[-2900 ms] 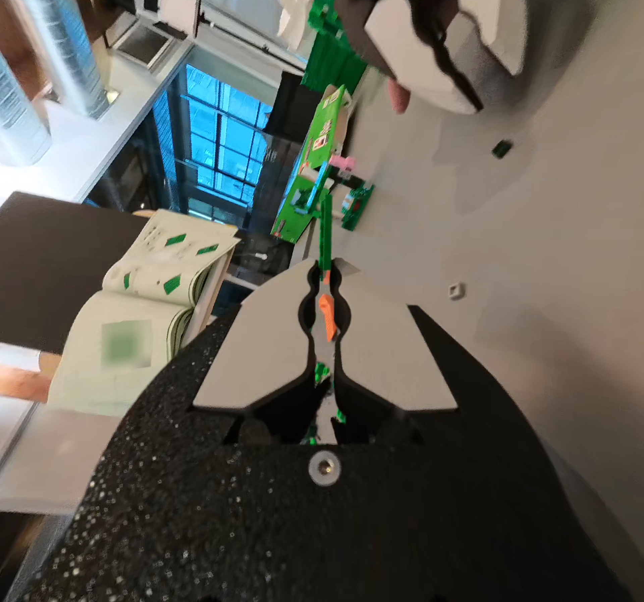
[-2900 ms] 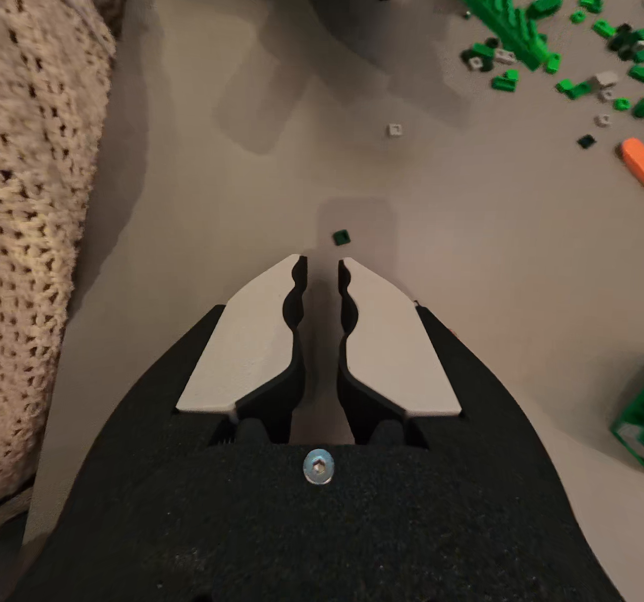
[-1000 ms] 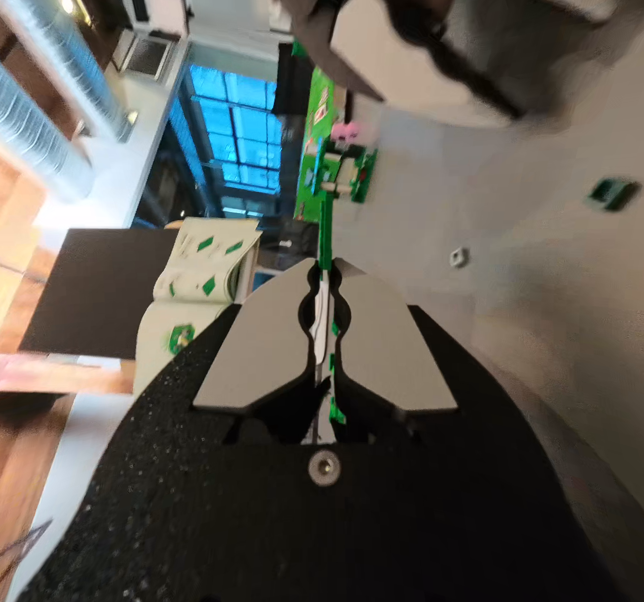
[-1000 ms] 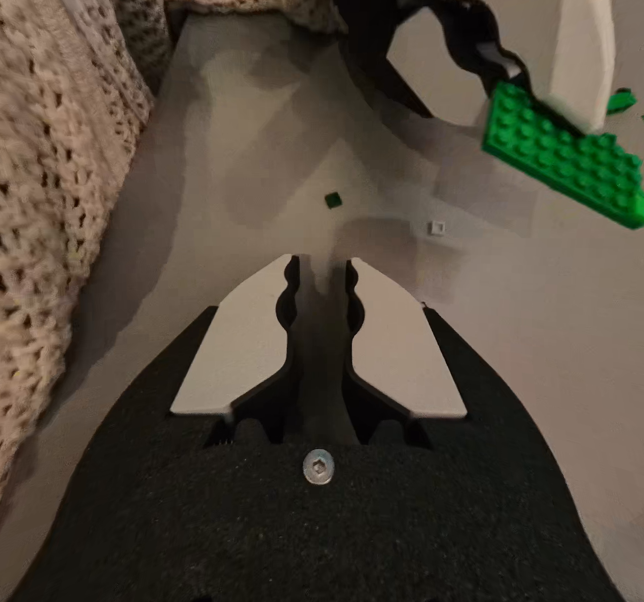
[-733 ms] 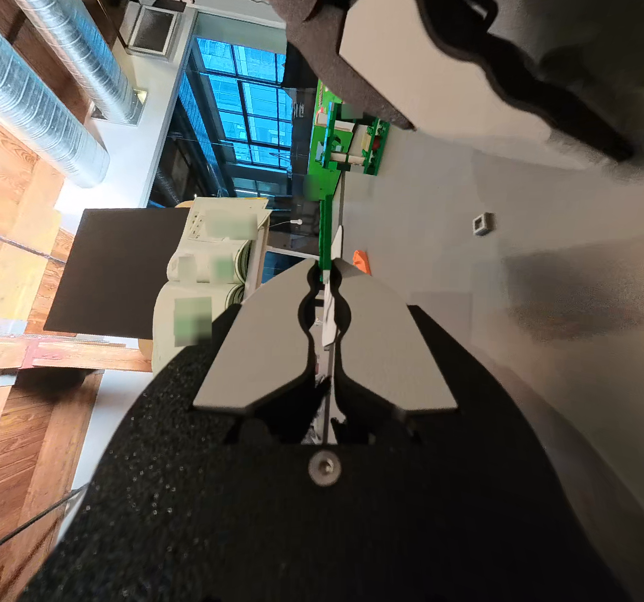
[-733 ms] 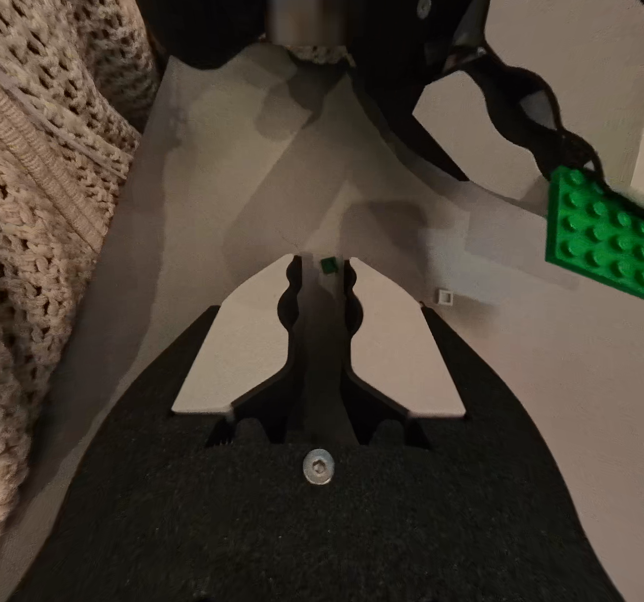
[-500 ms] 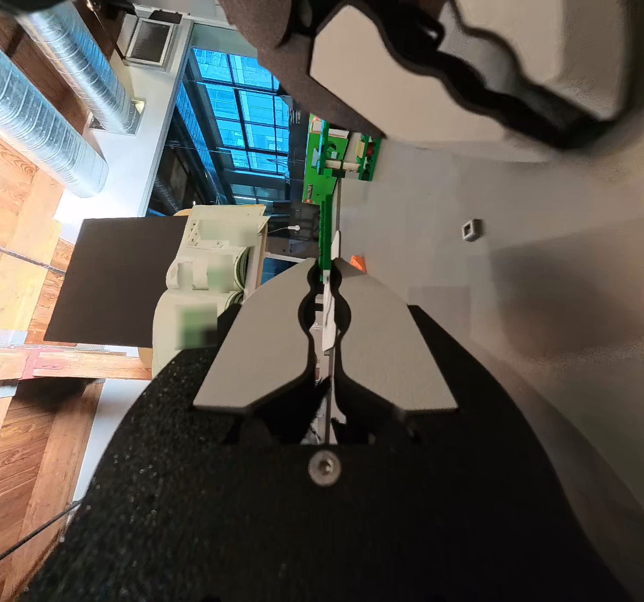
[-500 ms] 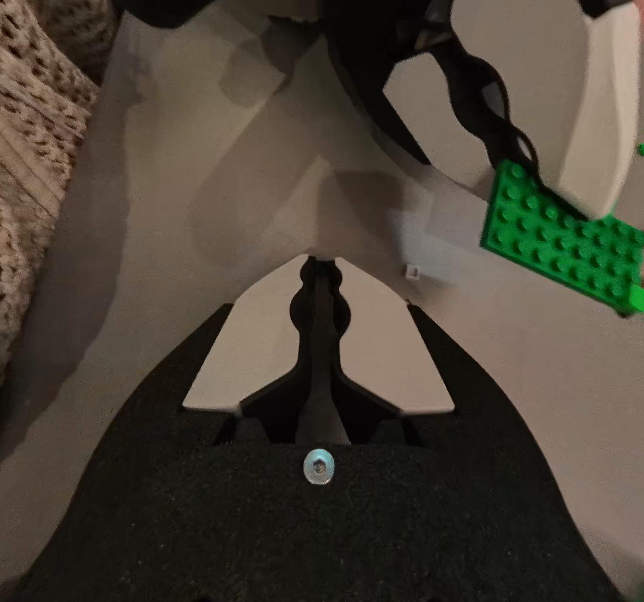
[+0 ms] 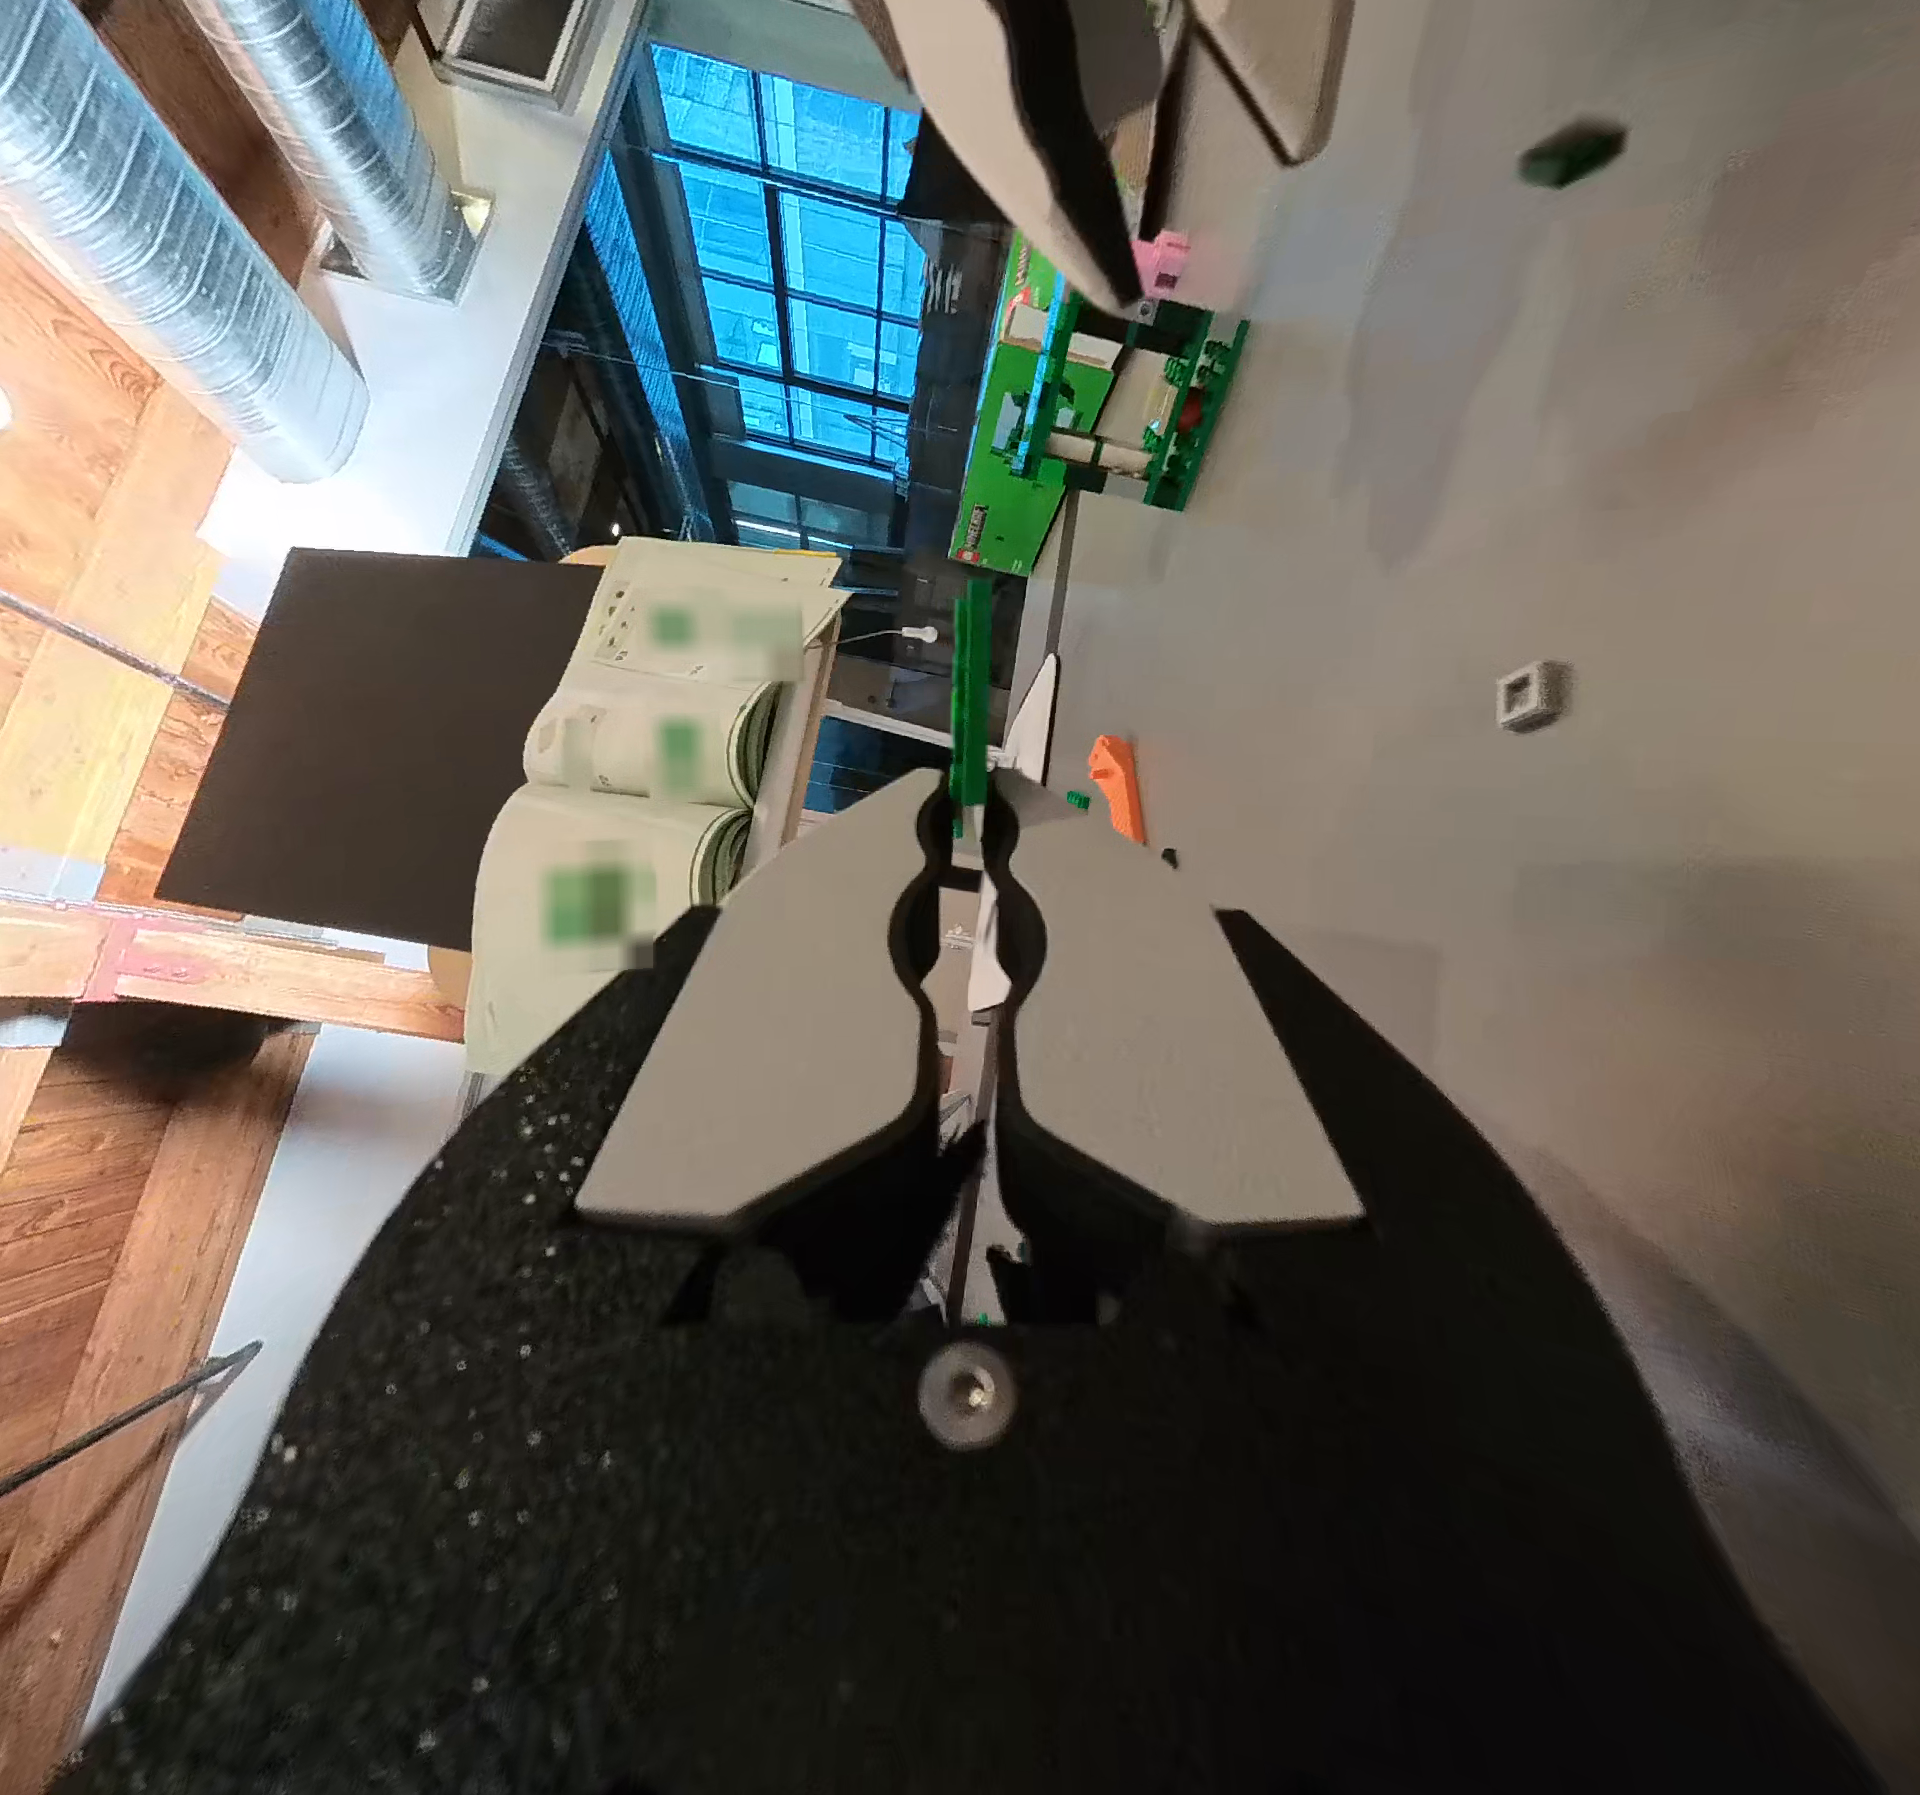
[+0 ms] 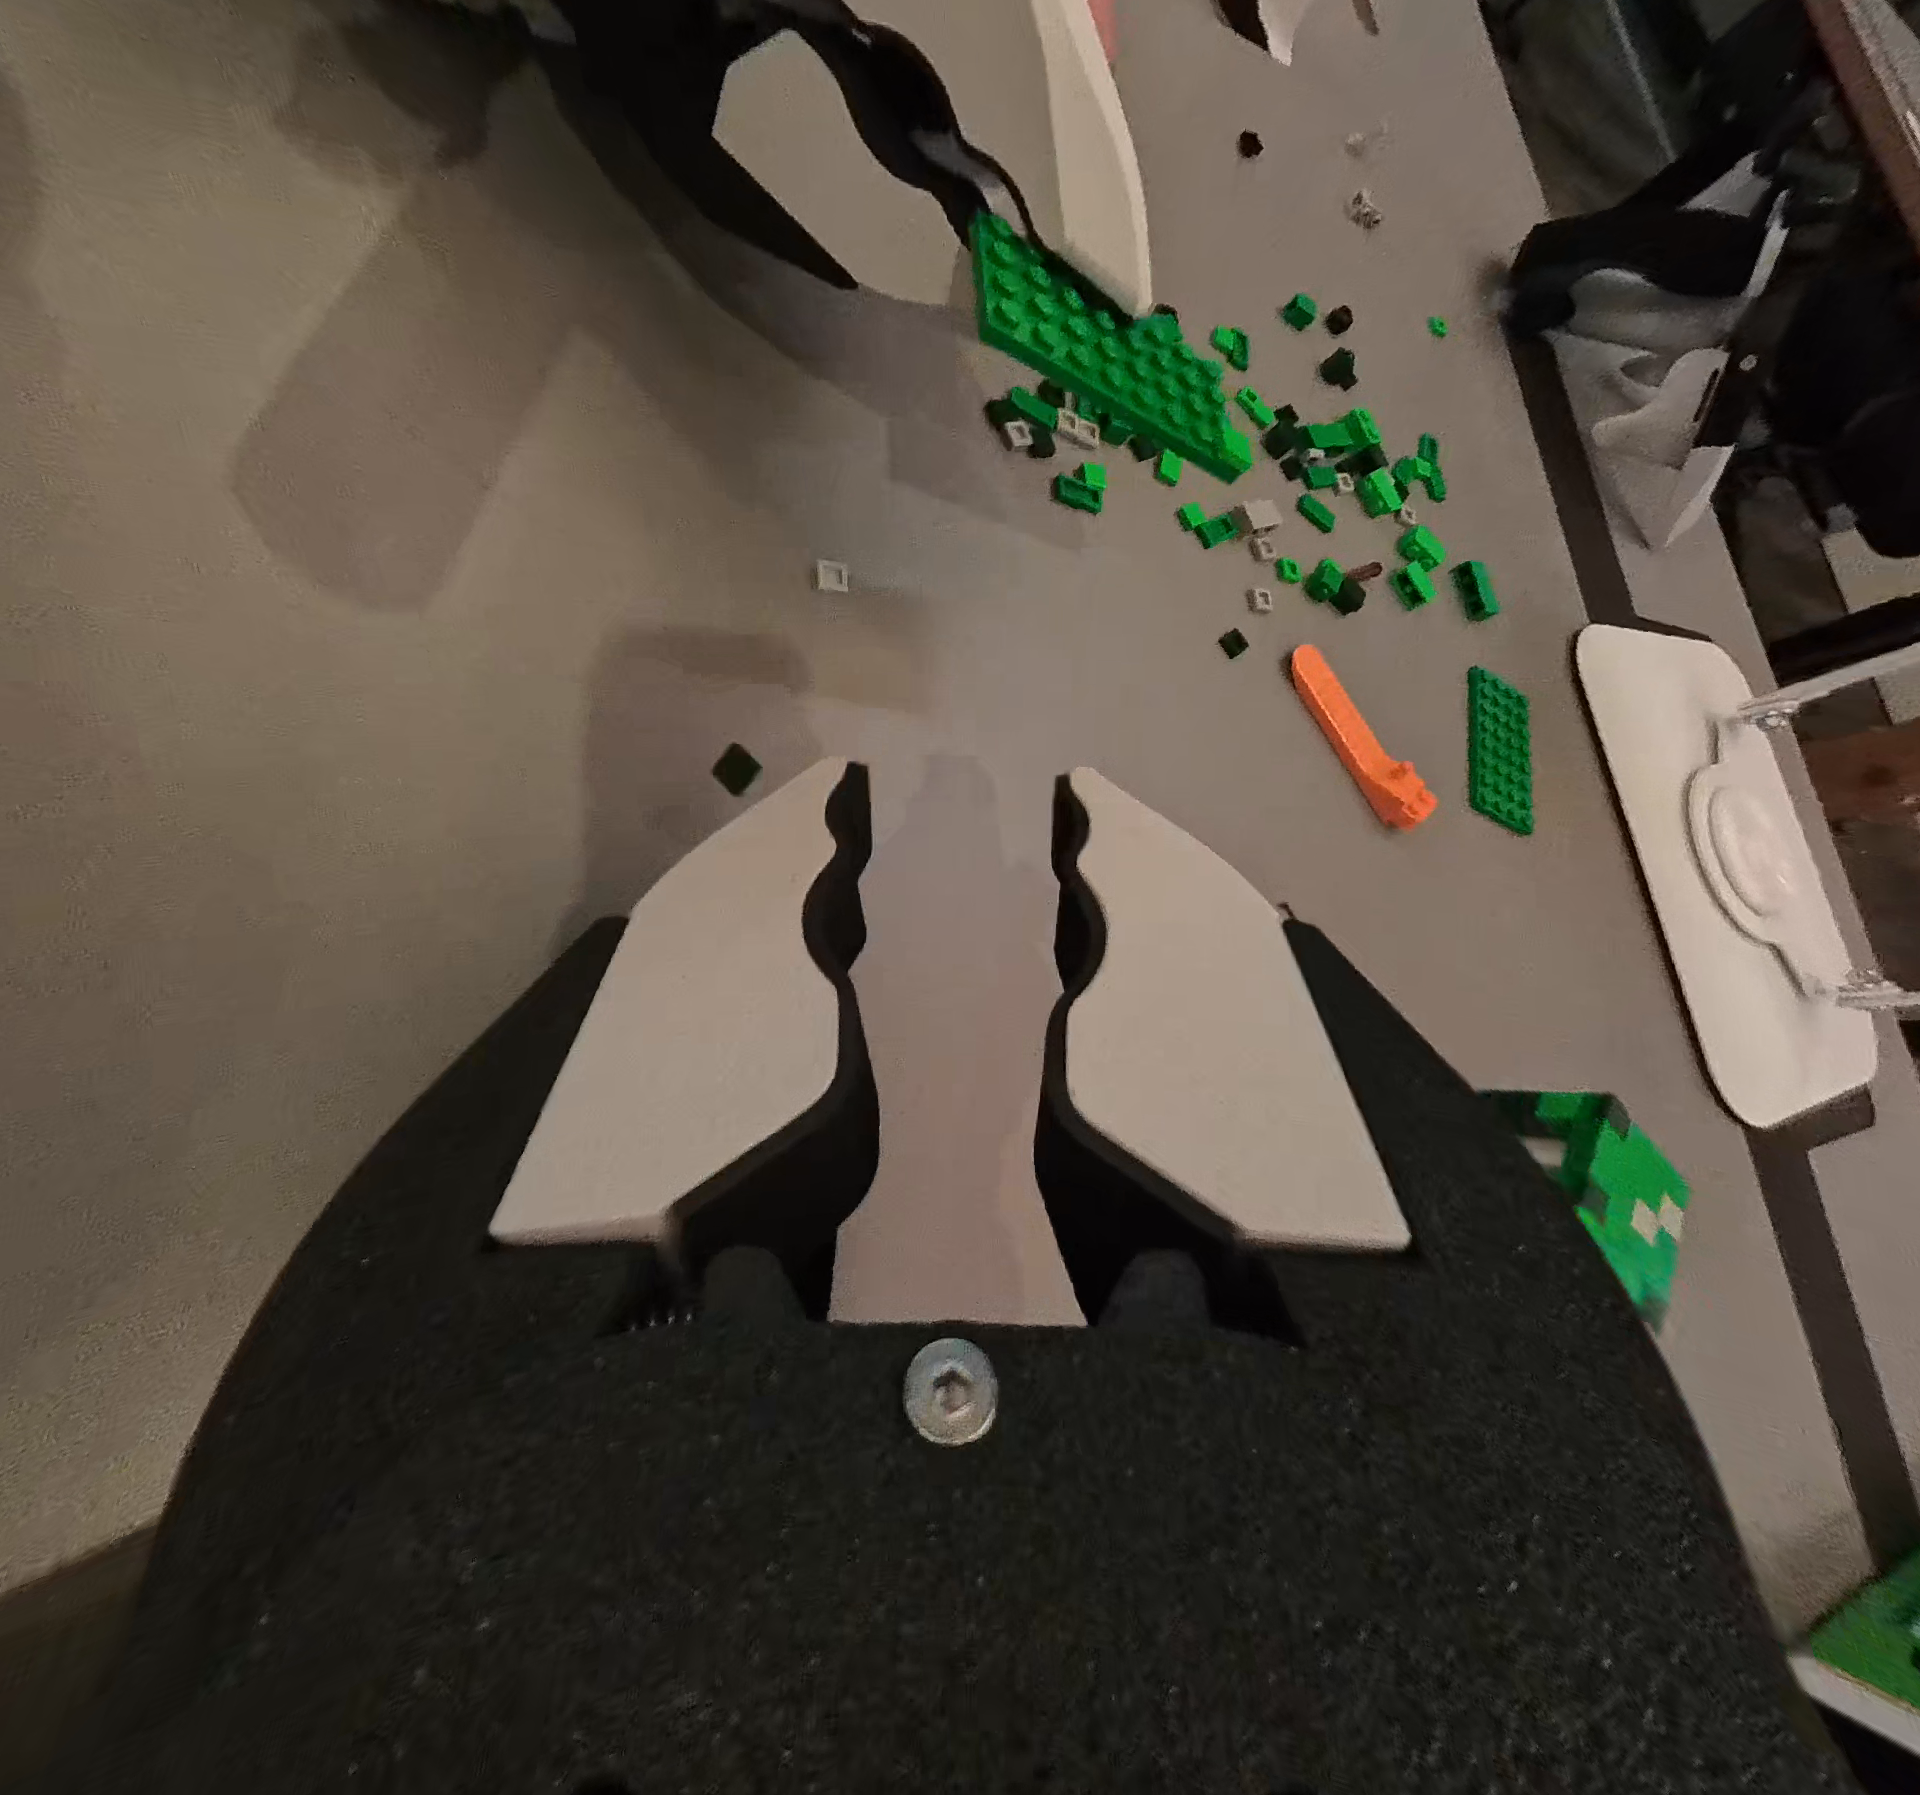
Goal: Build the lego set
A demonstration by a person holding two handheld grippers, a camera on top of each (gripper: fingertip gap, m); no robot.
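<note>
Grey tabletop [image 10: 312,602] spreads under me, strewn with loose green pieces [image 10: 1351,488] beside an orange separator tool [image 10: 1351,737]. My left gripper [image 9: 966,800] is rolled sideways, its fingers clamped on the edge of a green plate [image 10: 1101,353], held above the pile. My right gripper [image 10: 956,779] hovers over the table with fingers apart and empty; a small dark green piece [image 10: 736,766] lies just beside its left fingertip. Little looks assembled, so I judge most of the build remains.
</note>
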